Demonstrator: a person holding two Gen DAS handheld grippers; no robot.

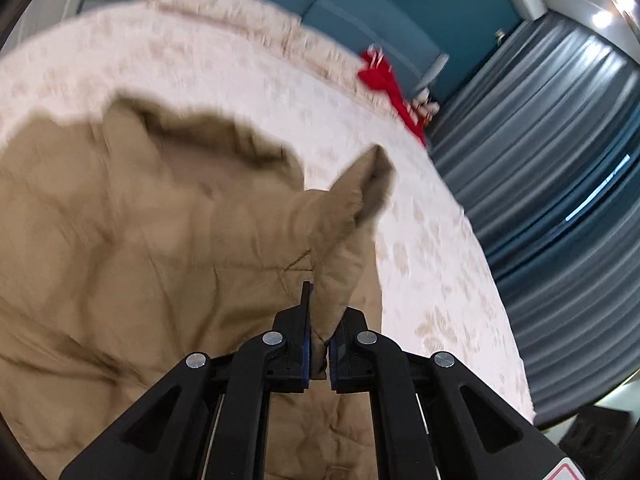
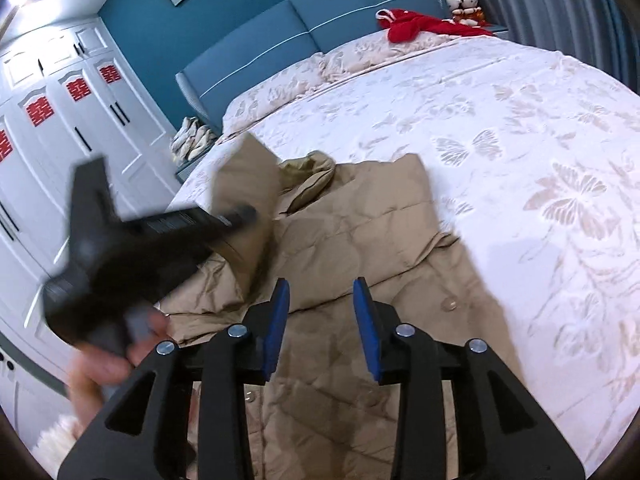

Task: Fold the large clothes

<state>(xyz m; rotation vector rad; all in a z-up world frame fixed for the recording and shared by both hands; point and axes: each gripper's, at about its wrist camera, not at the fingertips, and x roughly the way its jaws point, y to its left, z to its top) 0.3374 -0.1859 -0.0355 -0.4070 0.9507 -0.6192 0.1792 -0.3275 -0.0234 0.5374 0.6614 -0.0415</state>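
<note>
A large tan quilted coat [image 2: 360, 240] lies spread on the bed, with its hood toward the headboard. It fills the left of the left wrist view [image 1: 140, 240]. My left gripper [image 1: 320, 320] is shut on the coat's sleeve [image 1: 344, 224] and holds it lifted above the coat body; the cuff points up and away. In the right wrist view the left gripper [image 2: 240, 214] appears blurred at the left, holding the raised sleeve [image 2: 248, 172]. My right gripper [image 2: 322, 304] is open and empty, above the coat's lower front near the buttons.
The bed has a white bedspread [image 2: 520, 140] with a beige butterfly pattern. A red garment [image 2: 416, 26] and soft toys [image 2: 464, 4] lie by the blue headboard [image 2: 320, 28]. White wardrobes [image 2: 60, 128] stand at the left; grey curtains [image 1: 560, 160] hang beyond the bed.
</note>
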